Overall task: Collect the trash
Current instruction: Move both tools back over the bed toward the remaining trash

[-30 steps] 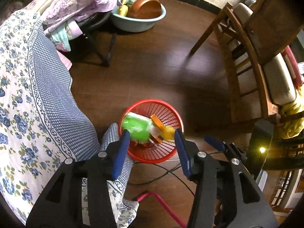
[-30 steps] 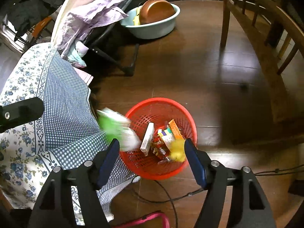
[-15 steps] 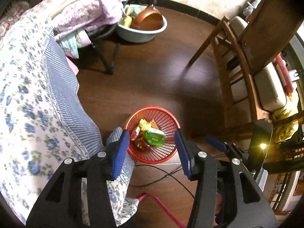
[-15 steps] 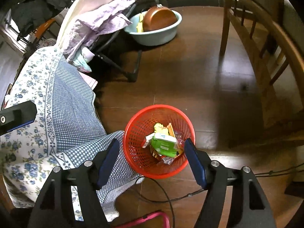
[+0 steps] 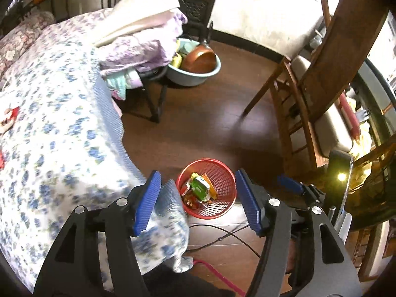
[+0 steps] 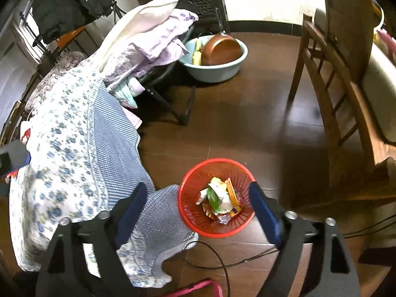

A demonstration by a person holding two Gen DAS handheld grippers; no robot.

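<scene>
The trash, a green packet (image 5: 200,185) among wrappers, lies in the red mesh basket (image 5: 224,173) on the floor beside the bed's floral cover (image 5: 61,136). Both claws, left (image 5: 198,201) and right (image 6: 198,212), have just been opening and hang spread with nothing between them above it. Drop done, I judge; next calls for seeking leftover litter on the bed.

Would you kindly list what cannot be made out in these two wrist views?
- Trash low in the red basket: buried under the green packet, both views.
- Print on that packet: too small.
- Red item on the floral bedspread: cut by the left view's edge.
- Bedspread pattern: blurred, both views.
</scene>
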